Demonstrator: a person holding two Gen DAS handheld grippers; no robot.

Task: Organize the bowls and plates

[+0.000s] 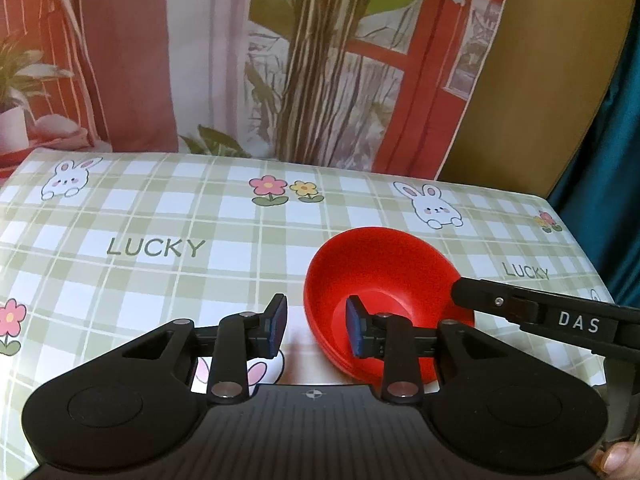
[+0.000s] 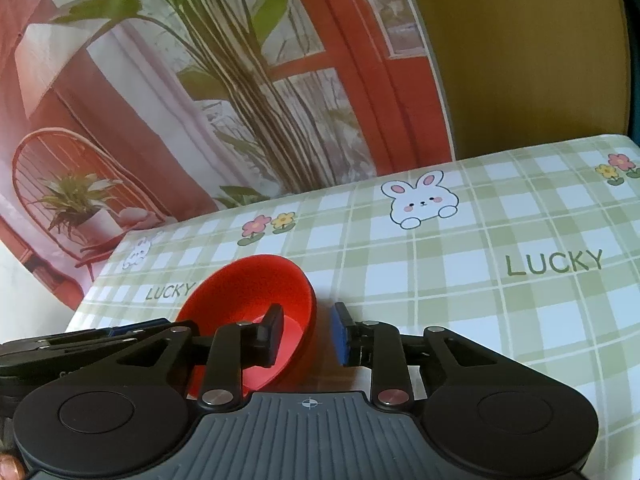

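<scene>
A red bowl (image 1: 384, 268) stands on the checked tablecloth (image 1: 160, 216); stepped rims on its near side suggest a nested stack. My left gripper (image 1: 316, 328) is open, its jaws straddling the bowl's left rim: one finger inside, one outside. In the right wrist view the red bowl (image 2: 260, 284) sits left of centre. My right gripper (image 2: 306, 334) is open, straddling the bowl's right rim, left finger (image 2: 272, 332) inside, right finger (image 2: 340, 332) outside. The right gripper's arm enters the left wrist view (image 1: 540, 312) over the bowl's right rim.
The table has a green checked cloth with rabbits, flowers and "LUCKY" print. A printed backdrop (image 1: 280, 60) of plants and a red window hangs behind the far edge. A teal curtain (image 1: 616, 160) hangs at the right. The table's right edge lies near the bowl.
</scene>
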